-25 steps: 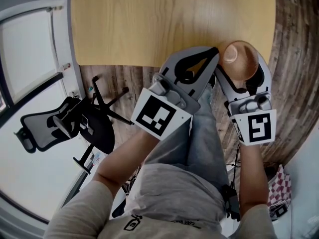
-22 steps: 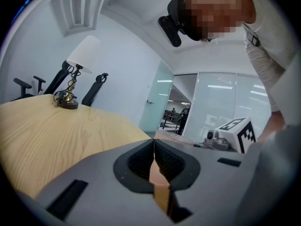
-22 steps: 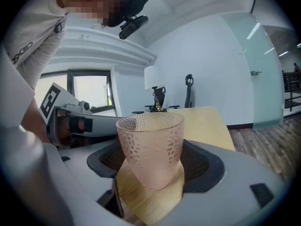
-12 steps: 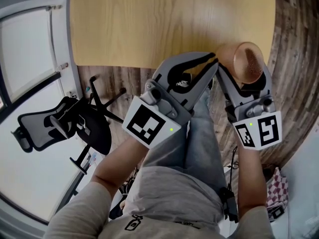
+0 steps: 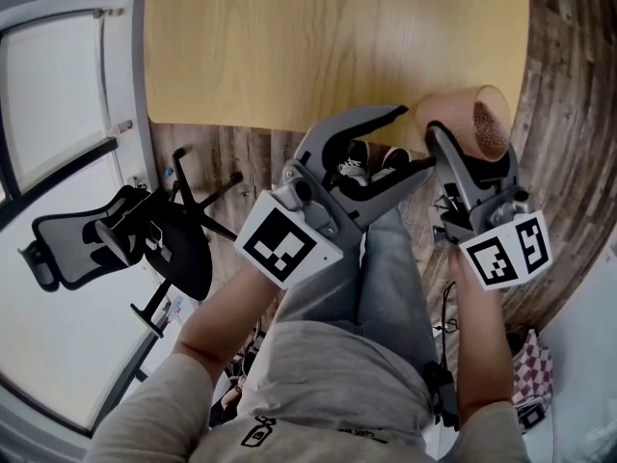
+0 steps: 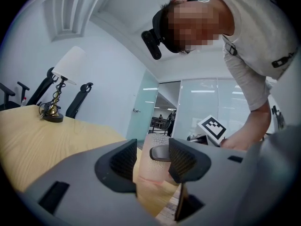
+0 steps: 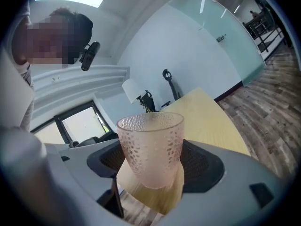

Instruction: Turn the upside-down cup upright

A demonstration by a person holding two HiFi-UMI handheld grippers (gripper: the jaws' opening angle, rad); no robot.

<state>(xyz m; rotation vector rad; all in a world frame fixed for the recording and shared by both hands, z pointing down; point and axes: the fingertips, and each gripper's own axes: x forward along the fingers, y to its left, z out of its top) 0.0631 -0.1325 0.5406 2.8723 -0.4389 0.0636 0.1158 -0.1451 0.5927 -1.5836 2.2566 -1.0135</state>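
The pink dimpled glass cup [image 5: 461,116] is held over the table's near right corner, lying on its side in the head view with its mouth to the right. My right gripper [image 5: 458,131] is shut on it. In the right gripper view the cup [image 7: 150,145] sits between the black pads [image 7: 200,161], mouth toward the top of the picture. My left gripper [image 5: 415,138] stands just left of the cup, its jaws opening, with no pad pressing on anything. In the left gripper view the cup [image 6: 153,161] shows beyond the gap between the pads [image 6: 181,159].
The light wooden table [image 5: 289,46] fills the upper head view, with wood-plank floor [image 5: 569,162] to its right. A black office chair [image 5: 125,244] stands at the left beside a window frame. A white-shaded lamp [image 6: 59,88] stands on the table's far end.
The left jaws went from shut to open. The right gripper rolled with the cup, so its base no longer faces up and its mouth now shows at the right.
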